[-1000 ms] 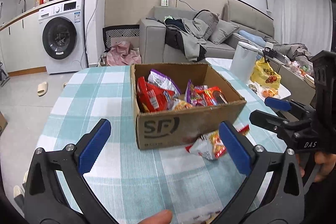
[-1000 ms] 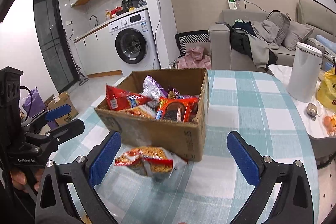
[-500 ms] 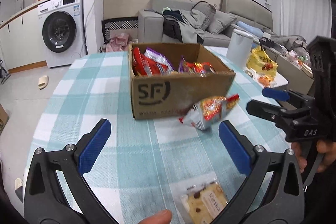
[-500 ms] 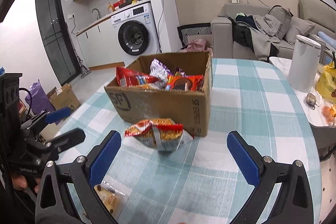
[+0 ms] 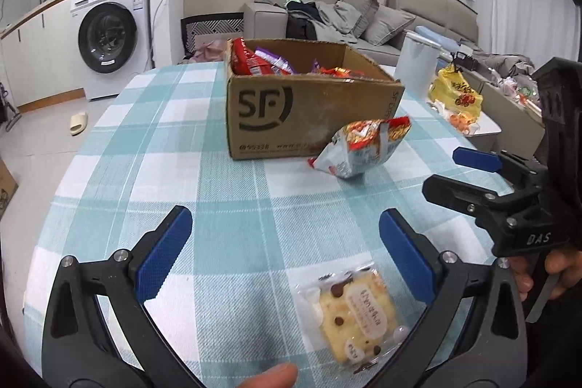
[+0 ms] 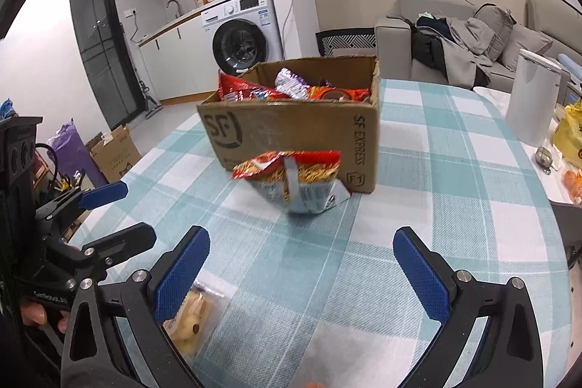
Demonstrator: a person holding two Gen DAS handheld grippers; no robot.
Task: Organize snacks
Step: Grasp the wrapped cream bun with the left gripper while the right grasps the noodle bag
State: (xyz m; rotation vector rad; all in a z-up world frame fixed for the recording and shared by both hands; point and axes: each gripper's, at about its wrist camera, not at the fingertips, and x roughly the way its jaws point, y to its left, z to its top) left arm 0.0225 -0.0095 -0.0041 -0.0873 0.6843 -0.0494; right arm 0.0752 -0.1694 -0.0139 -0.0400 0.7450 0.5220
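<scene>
In the left wrist view, the left tool (image 5: pixel 282 251) is held wide open over the checked table (image 5: pixel 145 148) with nothing between its blue pads; a clear-wrapped chocolate-chip biscuit (image 5: pixel 354 310) lies flat just inside the right-hand pad. Farther off, a red and silver snack bag (image 5: pixel 360 148) is propped against the near corner of the cardboard box (image 5: pixel 309 111), which is already partly filled with packets. The right tool (image 5: pixel 476 175) is seen at the edge, also spread open and empty, with a hand (image 5: pixel 545 273) on its trigger. In the right wrist view, the right tool (image 6: pixel 302 273) is again shown fully open and empty, aimed towards the snack bag (image 6: pixel 294 180), which leans on the box (image 6: pixel 291 130) front. The left tool (image 6: pixel 109 213) is seen at the left edge, apart from the bag. Here the biscuit (image 6: pixel 191 319) is mostly hidden behind the left-hand pad, so its position is judged far better from the left view; the box's side face and the white canister (image 6: pixel 533 100) beyond are shown more plainly here. A slip is judged likely if the puffed bag is pinched at its slick crimped edge, and the biscuit could be crushed if the pads are closed hard on it. The box could be nudged if the bag is approached too steeply.
</scene>
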